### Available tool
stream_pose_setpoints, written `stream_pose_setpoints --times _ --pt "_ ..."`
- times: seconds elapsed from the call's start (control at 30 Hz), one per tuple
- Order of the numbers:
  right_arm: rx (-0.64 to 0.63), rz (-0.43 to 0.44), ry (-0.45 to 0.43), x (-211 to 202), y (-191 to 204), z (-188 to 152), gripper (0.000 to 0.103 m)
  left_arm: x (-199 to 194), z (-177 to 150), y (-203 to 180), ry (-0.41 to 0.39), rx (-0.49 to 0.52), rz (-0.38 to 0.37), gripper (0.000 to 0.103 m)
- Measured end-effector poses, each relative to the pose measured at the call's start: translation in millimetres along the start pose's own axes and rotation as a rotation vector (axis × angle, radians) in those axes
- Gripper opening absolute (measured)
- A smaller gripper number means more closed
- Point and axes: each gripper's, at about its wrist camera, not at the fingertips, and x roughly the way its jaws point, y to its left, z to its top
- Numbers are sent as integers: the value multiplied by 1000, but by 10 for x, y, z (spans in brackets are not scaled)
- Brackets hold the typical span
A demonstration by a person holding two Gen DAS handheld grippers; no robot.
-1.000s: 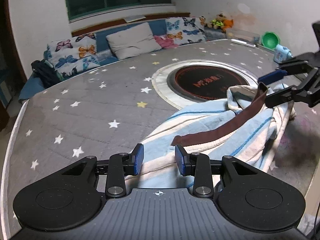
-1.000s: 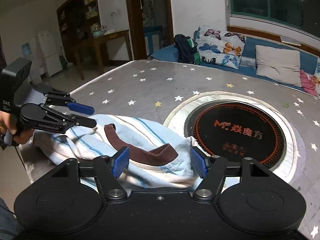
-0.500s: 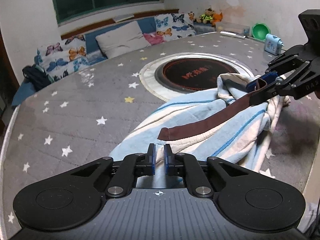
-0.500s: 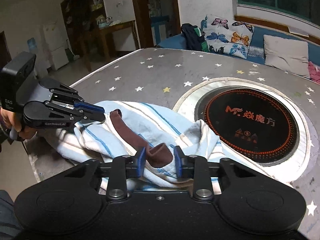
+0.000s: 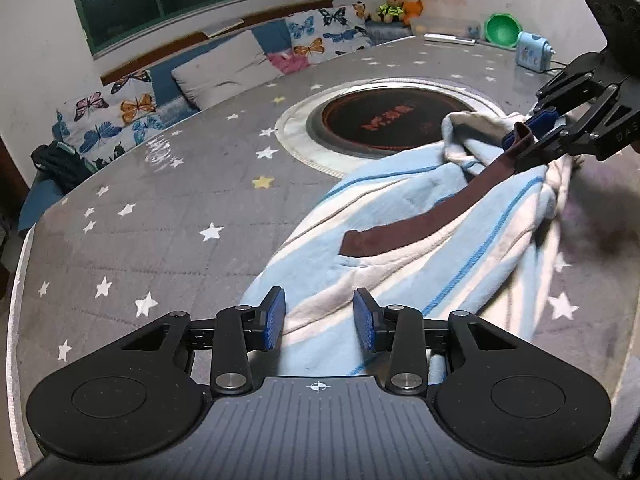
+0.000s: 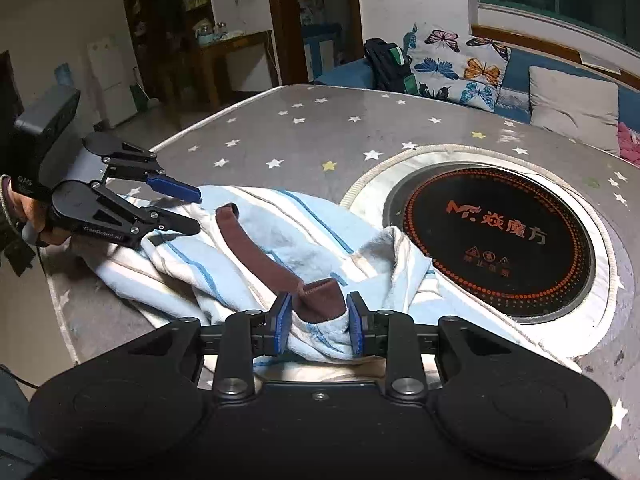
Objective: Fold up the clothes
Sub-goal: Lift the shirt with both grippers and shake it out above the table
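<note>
Striped garment (image 5: 420, 240) lies bunched near the table's (image 5: 160, 216) front edge; right gripper (image 6: 319, 320) clamps its brown collar (image 6: 320, 298), left gripper (image 5: 319, 318) opening above the hem.

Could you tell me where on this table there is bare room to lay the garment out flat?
The grey star-patterned cover is bare between the striped garment and the butterfly cushions. The right side is crowded: the round black hotplate, the garment itself and the right gripper clamped on its brown collar.
</note>
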Motion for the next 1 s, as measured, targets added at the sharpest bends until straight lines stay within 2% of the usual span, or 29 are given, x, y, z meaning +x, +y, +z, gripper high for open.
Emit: stream_pose_setpoints --times 0.03,0.1,0.2,0.37,0.47,0.57,0.63,0.67,0.7,0.77,0.8,0.83,0.9,1.0 --pt "0 -1 4 14 0 -4 32 0 -2 -5 -5 6 -8 33" --pt "-5 3 12 13 17 -17 32 -13 -19 -48 -11 32 -26 14" --pt "-27 3 14 -1 46 -31 32 -32 -38 -115 -20 56 -25 8" --pt "-18 7 16 20 15 -35 33 -142 -53 -61 -59 -31 -28 6" --pt "-21 7 18 22 14 -41 33 -216 -49 -61 -75 -37 -35 6" --pt "-21 6 22 37 12 -34 33 -155 -44 -78 -52 -24 -11 10" --pt "-26 -3 27 47 27 -25 32 -117 -43 -90 -39 -17 2 22" --pt "-36 -6 25 36 48 -27 30 -101 -50 -87 -35 -13 4 32" --pt "-48 -9 22 22 71 -31 27 -86 -57 -84 -32 -8 5 35" --pt "-58 -13 16 -6 99 -33 22 -68 -67 -75 -25 -2 -20 31" --pt "-61 -14 14 -21 110 -32 21 -66 -71 -74 -23 -2 -23 21" --pt "-70 -20 12 -40 134 -19 20 -55 -72 -86 -16 11 -31 18" --pt "-91 -35 8 -80 185 14 19 -51 -69 -101 -9 26 -39 12" --pt "-105 -51 -7 -136 230 100 18 -126 -41 -15 -22 -23 -53 7"
